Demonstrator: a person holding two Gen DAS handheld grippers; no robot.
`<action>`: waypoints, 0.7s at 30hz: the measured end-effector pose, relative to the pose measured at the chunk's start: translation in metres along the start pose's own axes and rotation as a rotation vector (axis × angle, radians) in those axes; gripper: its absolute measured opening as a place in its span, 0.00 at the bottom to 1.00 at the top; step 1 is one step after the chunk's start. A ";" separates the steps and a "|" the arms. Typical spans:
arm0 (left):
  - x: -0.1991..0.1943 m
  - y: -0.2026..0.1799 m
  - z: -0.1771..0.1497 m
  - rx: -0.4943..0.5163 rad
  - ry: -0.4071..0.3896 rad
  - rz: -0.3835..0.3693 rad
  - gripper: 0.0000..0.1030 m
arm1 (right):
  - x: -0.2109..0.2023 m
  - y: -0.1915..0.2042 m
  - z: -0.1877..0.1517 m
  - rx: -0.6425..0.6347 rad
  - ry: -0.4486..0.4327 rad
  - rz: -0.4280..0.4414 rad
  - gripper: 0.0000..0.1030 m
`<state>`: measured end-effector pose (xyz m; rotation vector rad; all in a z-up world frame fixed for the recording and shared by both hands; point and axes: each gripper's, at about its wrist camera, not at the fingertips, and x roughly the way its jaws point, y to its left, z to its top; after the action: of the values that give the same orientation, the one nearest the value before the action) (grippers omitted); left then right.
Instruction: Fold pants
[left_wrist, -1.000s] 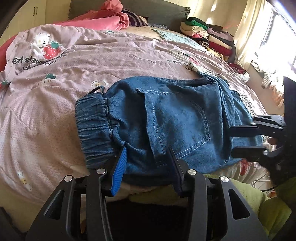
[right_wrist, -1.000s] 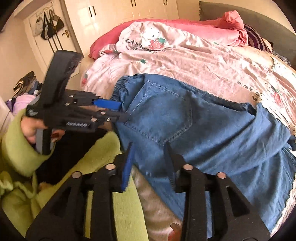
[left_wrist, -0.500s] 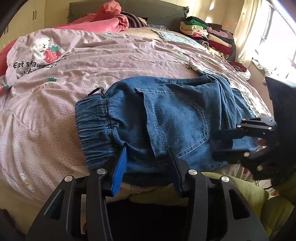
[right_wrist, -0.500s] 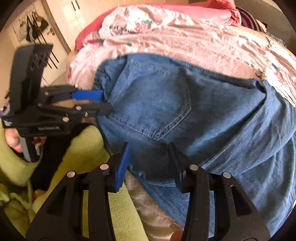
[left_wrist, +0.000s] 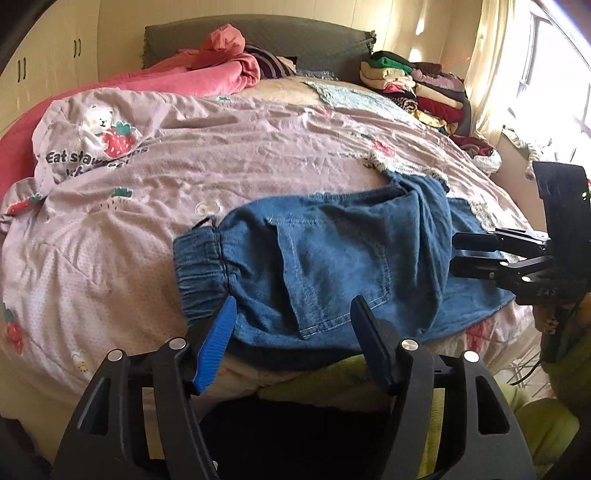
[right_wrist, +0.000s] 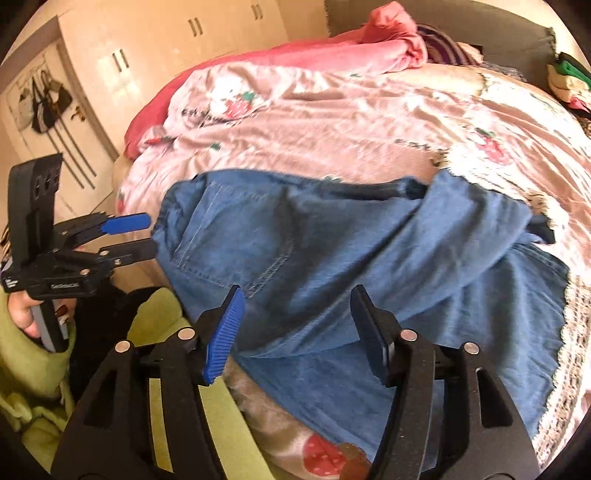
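Opening over the bed (left_wrist: 221, 177), both grippers' jaws are parted (nothing clamped), so the pants (left_wrist: 332, 266) are left lying folded.

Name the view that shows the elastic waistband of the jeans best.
Left wrist view: the gathered waistband faces the camera, sharp and whole. The right wrist view shows only its blurred edge, foreshortened, beside the left gripper.

Blue denim pants (left_wrist: 332, 258), folded over, lying flat near bed's (left_wrist: 221, 177) front edge. Elastic gathered waistband at left, back pocket facing up, leg fabric doubled and rumpled toward right, hem overhanging edge.
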<state>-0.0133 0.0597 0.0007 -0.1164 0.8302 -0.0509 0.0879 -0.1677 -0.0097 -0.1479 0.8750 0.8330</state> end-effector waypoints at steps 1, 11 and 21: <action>-0.003 -0.002 0.001 0.002 -0.006 0.000 0.67 | -0.003 -0.002 0.000 0.003 -0.007 -0.011 0.57; -0.011 -0.024 0.009 0.038 -0.031 -0.016 0.91 | -0.023 -0.024 0.003 0.035 -0.075 -0.078 0.70; 0.009 -0.056 0.022 0.067 0.003 -0.093 0.91 | -0.034 -0.051 0.029 0.061 -0.133 -0.166 0.84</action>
<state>0.0088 0.0055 0.0155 -0.0914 0.8250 -0.1659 0.1292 -0.2095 0.0229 -0.1093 0.7514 0.6528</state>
